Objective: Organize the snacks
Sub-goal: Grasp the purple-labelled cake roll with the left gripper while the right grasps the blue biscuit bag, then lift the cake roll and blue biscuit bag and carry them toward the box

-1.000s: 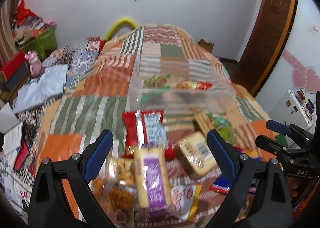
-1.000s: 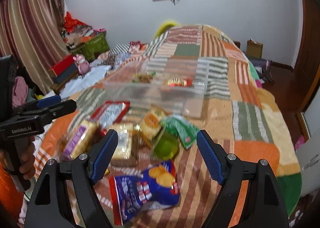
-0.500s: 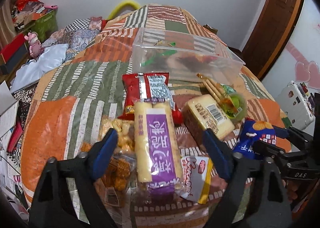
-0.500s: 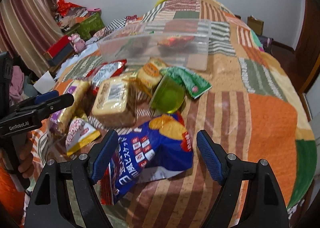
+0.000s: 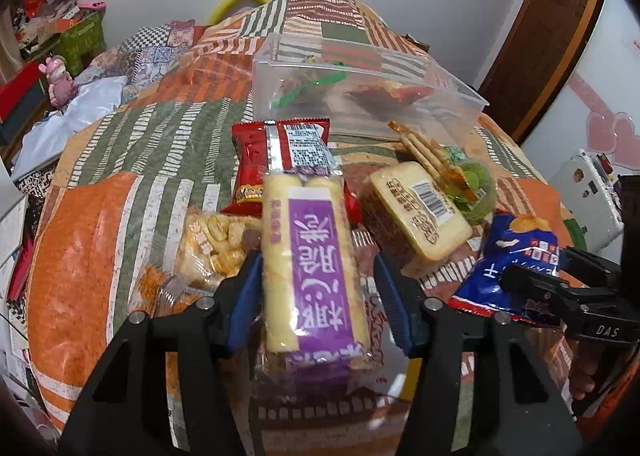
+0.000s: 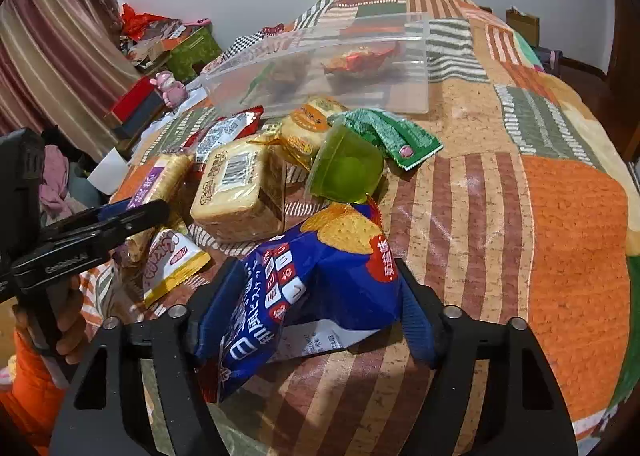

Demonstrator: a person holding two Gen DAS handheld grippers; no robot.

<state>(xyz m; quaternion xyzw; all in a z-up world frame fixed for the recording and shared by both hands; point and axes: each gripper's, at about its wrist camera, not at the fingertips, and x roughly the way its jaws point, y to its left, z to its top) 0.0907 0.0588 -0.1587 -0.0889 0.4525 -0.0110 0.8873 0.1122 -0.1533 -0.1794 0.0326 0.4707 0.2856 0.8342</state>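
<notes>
The left gripper [image 5: 316, 296] pinched a long glossy purple-labelled wafer pack [image 5: 312, 268]; the right gripper [image 6: 320, 308] clamped a crinkly blue foil bag [image 6: 304, 292]. Ahead lay a boxy cake pack [image 6: 236, 183], a green jelly cup [image 6: 344, 171], then the clear plastic bin [image 5: 360, 111].

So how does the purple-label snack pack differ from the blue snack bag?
The purple-label snack pack is long, straight and clear, showing pale sticks; the blue snack bag is opaque, puffy and crumpled. The pack sits between the left claw fingers; the bag between the right claw fingers. Both are outside the clear bin, on the quilt.
</notes>
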